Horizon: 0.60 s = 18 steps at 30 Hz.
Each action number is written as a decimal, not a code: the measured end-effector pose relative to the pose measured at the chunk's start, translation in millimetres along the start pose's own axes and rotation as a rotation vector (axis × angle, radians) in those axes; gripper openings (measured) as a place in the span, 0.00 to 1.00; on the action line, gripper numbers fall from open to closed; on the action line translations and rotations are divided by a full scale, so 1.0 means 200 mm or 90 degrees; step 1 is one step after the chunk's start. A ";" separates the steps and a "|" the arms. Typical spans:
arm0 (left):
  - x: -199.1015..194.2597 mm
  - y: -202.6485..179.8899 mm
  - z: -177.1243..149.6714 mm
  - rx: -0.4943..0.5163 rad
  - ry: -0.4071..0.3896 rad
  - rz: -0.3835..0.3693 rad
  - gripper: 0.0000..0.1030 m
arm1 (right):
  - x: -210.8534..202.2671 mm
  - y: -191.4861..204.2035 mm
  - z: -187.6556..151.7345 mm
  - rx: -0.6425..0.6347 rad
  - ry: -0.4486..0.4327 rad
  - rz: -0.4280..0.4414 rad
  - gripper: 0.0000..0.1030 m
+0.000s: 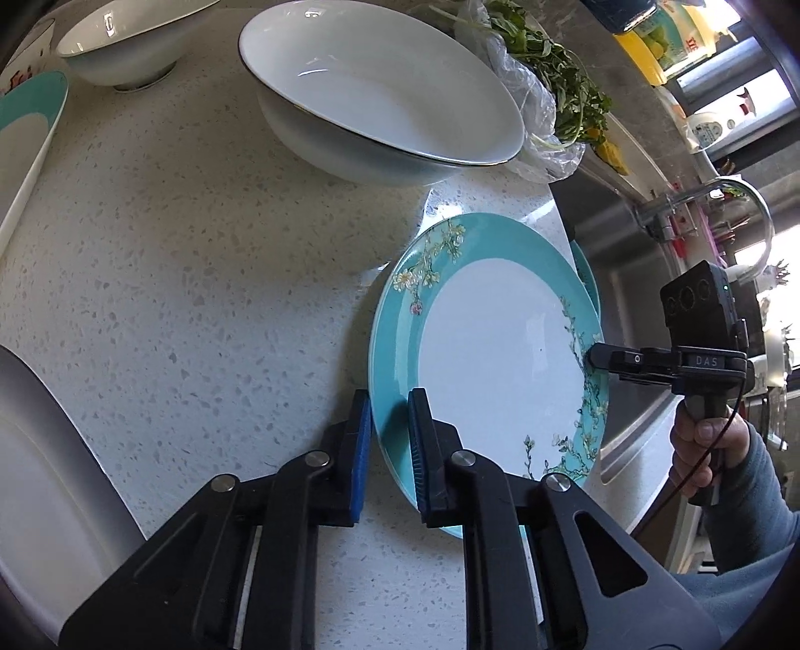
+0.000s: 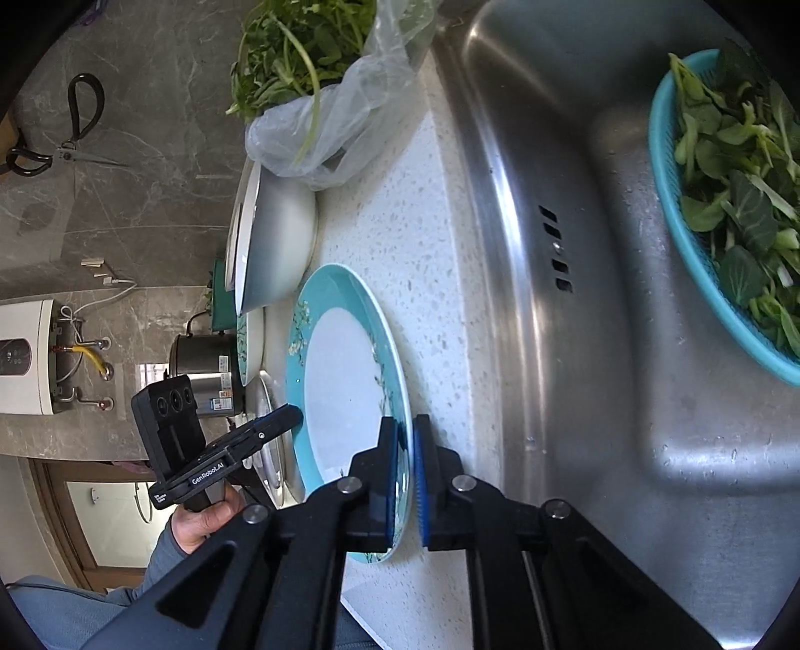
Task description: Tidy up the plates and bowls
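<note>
A teal-rimmed floral plate (image 1: 500, 350) is held just above the speckled counter (image 1: 200, 275), gripped on opposite rims by both grippers. My left gripper (image 1: 390, 450) straddles its near rim, blue pads on either side of the rim. My right gripper (image 2: 405, 480) is shut on the opposite rim; its fingertips (image 1: 600, 357) show at the plate's right edge. The plate also shows in the right wrist view (image 2: 345, 380). A large white bowl (image 1: 380, 95) sits behind it, and a smaller white bowl (image 1: 125, 45) stands far left.
Another teal plate (image 1: 25, 130) lies at the left edge. A bag of greens (image 1: 540, 75) sits behind the big bowl. The steel sink (image 2: 625, 300) lies right of the counter, with a teal colander of greens (image 2: 725, 200) in it. A faucet (image 1: 725, 200) stands beyond.
</note>
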<state>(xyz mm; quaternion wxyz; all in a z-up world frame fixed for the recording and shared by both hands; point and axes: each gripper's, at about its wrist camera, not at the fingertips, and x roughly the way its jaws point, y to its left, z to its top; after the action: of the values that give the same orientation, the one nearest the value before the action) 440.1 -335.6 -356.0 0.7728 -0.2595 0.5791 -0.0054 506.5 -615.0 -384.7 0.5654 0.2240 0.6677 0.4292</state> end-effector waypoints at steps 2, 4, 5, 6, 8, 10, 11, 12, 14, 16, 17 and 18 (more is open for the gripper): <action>0.00 -0.02 -0.01 0.005 -0.003 0.000 0.12 | -0.01 0.01 -0.01 -0.004 -0.003 -0.006 0.08; 0.00 -0.04 -0.02 0.012 -0.010 0.001 0.12 | -0.02 0.03 -0.02 -0.011 -0.006 -0.011 0.08; -0.01 -0.06 -0.03 0.015 -0.015 0.000 0.12 | -0.04 0.04 -0.03 -0.016 -0.009 -0.015 0.09; -0.03 -0.06 -0.04 0.017 -0.020 -0.001 0.12 | -0.04 0.05 -0.03 -0.020 -0.010 -0.017 0.09; -0.07 -0.08 -0.07 0.024 -0.033 -0.002 0.11 | -0.05 0.08 -0.04 -0.027 -0.014 -0.023 0.09; -0.13 -0.09 -0.10 0.021 -0.048 -0.006 0.11 | -0.06 0.13 -0.07 -0.039 -0.015 -0.030 0.09; -0.17 -0.08 -0.12 0.020 -0.055 -0.007 0.11 | -0.06 0.16 -0.07 -0.045 -0.016 -0.032 0.09; -0.21 -0.07 -0.14 0.019 -0.062 -0.007 0.11 | -0.05 0.21 -0.09 -0.054 -0.013 -0.032 0.09; -0.30 -0.02 -0.19 0.003 -0.075 -0.009 0.11 | -0.02 0.28 -0.11 -0.068 -0.007 -0.030 0.09; -0.40 0.06 -0.26 -0.021 -0.089 -0.005 0.11 | 0.05 0.39 -0.12 -0.089 0.008 -0.023 0.09; -0.45 0.10 -0.30 -0.032 -0.096 0.001 0.11 | 0.11 0.45 -0.13 -0.102 0.018 -0.018 0.09; -0.51 0.15 -0.33 -0.044 -0.106 0.007 0.11 | 0.15 0.50 -0.12 -0.113 0.026 -0.014 0.09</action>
<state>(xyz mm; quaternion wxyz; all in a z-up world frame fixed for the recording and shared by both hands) 338.0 -304.5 -290.5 0.8089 -0.2822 0.5141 0.0403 456.6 -546.8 -319.2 0.5737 0.1571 0.6411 0.4850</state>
